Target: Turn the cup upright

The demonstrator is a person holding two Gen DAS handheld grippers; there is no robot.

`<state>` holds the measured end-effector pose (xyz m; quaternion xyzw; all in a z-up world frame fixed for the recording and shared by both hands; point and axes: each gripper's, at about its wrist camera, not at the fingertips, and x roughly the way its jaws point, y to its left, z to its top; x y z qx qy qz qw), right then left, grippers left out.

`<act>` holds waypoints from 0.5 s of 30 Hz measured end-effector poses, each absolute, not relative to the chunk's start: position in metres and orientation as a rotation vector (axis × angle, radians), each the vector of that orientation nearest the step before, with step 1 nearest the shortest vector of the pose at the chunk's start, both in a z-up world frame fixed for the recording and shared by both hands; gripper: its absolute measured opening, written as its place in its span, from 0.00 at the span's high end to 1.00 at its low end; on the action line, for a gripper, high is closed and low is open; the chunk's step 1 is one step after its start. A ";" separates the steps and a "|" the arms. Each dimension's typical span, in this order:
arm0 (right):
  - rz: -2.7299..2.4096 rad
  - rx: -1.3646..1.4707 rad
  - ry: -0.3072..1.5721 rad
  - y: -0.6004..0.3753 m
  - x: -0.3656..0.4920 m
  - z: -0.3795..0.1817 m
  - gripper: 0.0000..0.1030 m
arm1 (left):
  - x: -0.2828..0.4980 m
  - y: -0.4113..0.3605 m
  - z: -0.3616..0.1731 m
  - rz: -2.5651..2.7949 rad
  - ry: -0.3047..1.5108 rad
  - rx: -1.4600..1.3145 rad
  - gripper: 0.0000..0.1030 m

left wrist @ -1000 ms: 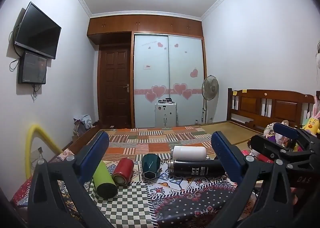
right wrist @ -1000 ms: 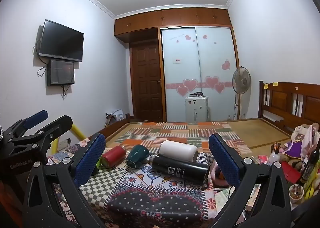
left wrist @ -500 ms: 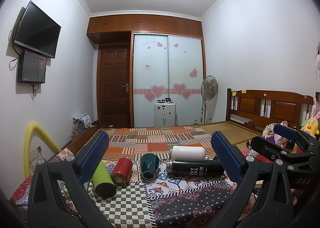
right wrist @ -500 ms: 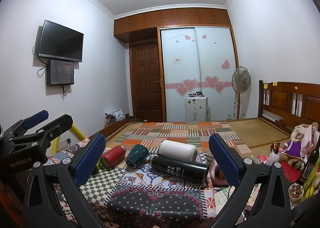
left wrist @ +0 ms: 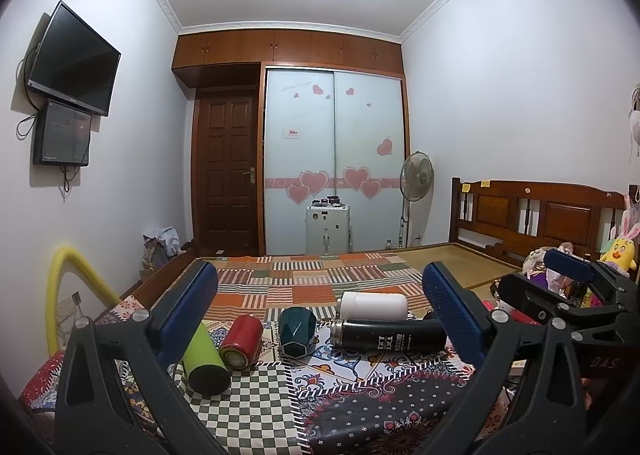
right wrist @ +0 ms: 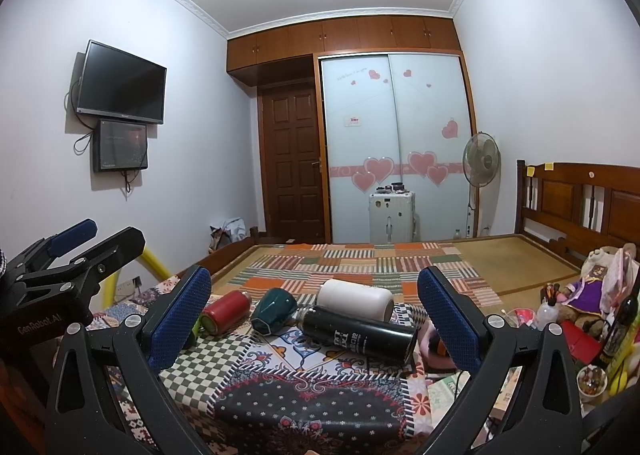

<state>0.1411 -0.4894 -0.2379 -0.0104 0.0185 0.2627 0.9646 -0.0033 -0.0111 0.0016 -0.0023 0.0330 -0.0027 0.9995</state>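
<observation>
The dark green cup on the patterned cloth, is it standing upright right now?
No, the dark green cup lies on its side between the red bottle and the black flask.

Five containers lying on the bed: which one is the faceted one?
The dark green cup, in the middle between the red can and the black flask. Its sides are angular panels; the others are smooth cylinders.

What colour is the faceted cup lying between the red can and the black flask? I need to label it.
Dark teal green faceted cup, clearest in the left wrist view.
</observation>
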 end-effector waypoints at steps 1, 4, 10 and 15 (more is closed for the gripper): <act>0.533 -0.020 0.037 -0.490 0.141 -0.238 0.00 | -0.004 -0.011 0.002 -0.006 0.065 -0.005 0.00; 0.532 -0.021 0.037 -0.489 0.141 -0.238 0.00 | -0.004 -0.011 0.002 -0.008 0.063 -0.001 0.00; 0.530 -0.022 0.034 -0.491 0.141 -0.237 0.00 | -0.003 -0.012 0.001 -0.010 0.062 -0.001 0.00; 0.530 -0.022 0.035 -0.492 0.141 -0.237 0.00 | -0.003 -0.012 0.001 -0.013 0.065 -0.005 0.00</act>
